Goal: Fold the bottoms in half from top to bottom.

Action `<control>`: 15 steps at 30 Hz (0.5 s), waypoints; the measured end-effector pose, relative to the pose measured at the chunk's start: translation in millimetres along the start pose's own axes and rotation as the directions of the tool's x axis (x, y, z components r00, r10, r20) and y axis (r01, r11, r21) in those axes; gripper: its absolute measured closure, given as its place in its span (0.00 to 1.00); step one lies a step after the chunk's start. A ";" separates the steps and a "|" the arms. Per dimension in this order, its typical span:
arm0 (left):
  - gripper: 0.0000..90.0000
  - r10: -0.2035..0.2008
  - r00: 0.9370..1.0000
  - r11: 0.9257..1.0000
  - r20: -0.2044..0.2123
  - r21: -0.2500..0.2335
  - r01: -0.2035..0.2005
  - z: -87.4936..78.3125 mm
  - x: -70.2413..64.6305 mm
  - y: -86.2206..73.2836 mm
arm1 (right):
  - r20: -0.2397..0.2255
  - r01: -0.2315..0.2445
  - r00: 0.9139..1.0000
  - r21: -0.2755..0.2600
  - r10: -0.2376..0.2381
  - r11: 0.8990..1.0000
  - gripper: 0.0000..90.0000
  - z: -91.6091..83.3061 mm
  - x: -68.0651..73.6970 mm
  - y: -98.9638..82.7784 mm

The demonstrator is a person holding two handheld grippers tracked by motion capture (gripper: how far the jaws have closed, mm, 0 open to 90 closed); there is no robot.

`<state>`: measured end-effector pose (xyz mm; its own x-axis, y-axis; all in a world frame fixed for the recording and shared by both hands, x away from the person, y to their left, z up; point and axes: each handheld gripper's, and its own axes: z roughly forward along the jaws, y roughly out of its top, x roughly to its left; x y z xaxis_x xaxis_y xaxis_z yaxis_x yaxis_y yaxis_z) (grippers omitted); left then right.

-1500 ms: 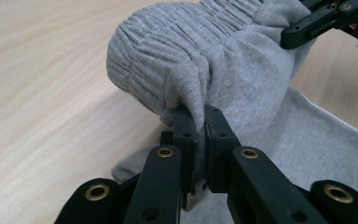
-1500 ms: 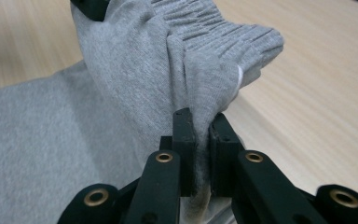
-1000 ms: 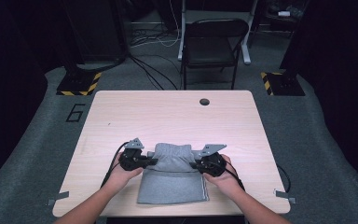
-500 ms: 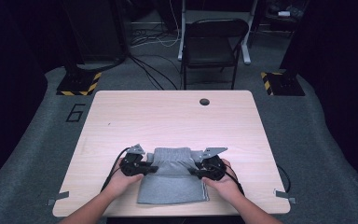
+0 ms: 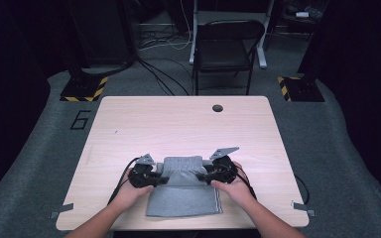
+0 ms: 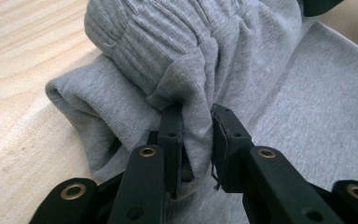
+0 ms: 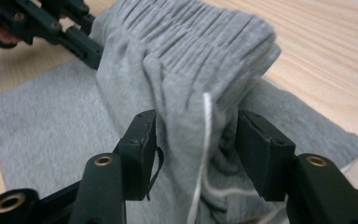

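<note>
Grey garment (image 5: 183, 196) near edge hidden by forearms; ribbed waistband (image 7: 200, 42) blurred.

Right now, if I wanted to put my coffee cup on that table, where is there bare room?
The far half of the table is bare wood, from the folded grey garment back to the small round hole near the far edge. Bare strips also run down both sides. The near middle is crowded: the left gripper and right gripper flank the garment.
</note>
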<state>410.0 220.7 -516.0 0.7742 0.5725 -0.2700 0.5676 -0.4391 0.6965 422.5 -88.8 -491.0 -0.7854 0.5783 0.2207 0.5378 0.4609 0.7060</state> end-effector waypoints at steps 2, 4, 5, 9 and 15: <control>0.83 0.000 1.000 1.000 0.001 -0.001 0.000 0.0 0.3 -0.2 | -0.015 -0.023 1.000 0.004 0.023 1.000 0.48 4.1 -3.5 3.1; 0.83 0.002 1.000 1.000 -0.005 -0.004 -0.002 0.5 -0.3 -0.3 | -0.043 -0.056 0.997 0.015 0.056 0.998 0.47 7.9 -5.2 6.4; 0.83 0.004 1.000 1.000 -0.010 -0.006 -0.004 0.7 -0.7 -0.3 | -0.051 -0.061 0.997 0.015 0.062 0.998 0.47 9.5 -5.8 7.7; 0.83 0.009 1.000 1.000 -0.012 -0.004 -0.009 0.1 -1.5 0.0 | -0.042 -0.053 0.998 0.006 0.053 0.999 0.55 10.6 -6.0 11.1; 0.77 0.010 1.000 1.000 -0.017 -0.006 -0.010 -4.3 -5.1 2.9 | -0.034 -0.029 0.999 -0.009 0.029 1.000 0.75 2.6 -0.7 11.0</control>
<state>406.5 219.4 -509.8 0.7748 0.5798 -0.2519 0.5583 -0.4408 0.7028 429.8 -82.4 -485.1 -0.7797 0.5679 0.2636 0.5576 0.4382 0.7051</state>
